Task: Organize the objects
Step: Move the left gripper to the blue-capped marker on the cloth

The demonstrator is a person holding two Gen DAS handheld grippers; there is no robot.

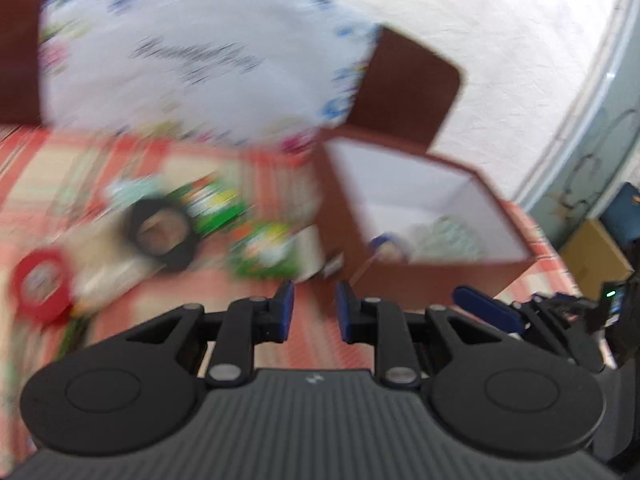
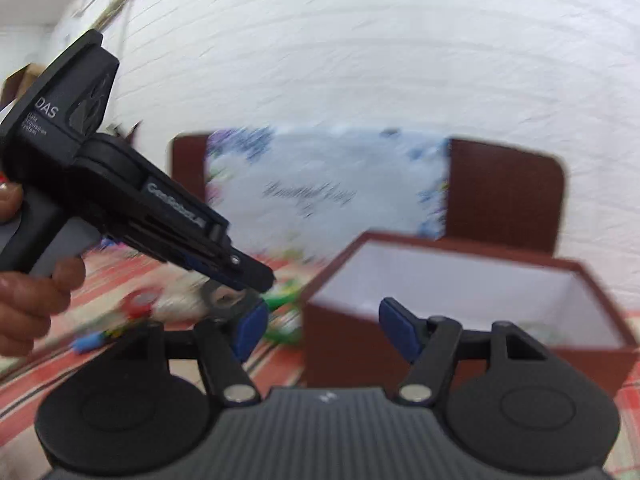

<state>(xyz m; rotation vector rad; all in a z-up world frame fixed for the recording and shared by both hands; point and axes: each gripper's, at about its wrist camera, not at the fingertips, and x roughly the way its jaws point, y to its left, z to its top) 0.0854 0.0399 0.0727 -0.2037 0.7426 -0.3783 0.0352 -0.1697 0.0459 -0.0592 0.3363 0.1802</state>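
A brown box (image 1: 436, 272) with a white inside stands open on the checked cloth, its lid (image 1: 408, 80) upright behind it. In it lie a blue thing (image 1: 386, 246) and a pale bundle (image 1: 444, 236). Left of the box, blurred, are a black tape ring (image 1: 162, 234), a red roll (image 1: 38, 286) and green packets (image 1: 264, 252). My left gripper (image 1: 316, 308) is shut with only a narrow gap and nothing in it, low over the cloth before the box's near left corner. My right gripper (image 2: 324, 328) is open and empty, facing the box (image 2: 440, 280).
A red and cream checked cloth (image 1: 320, 344) covers the surface. The lid carries a white floral liner (image 2: 328, 184). A hand (image 2: 28, 292) holds the left gripper (image 2: 260, 276) at the left. A white wall stands behind; a cardboard box (image 1: 596, 256) is at far right.
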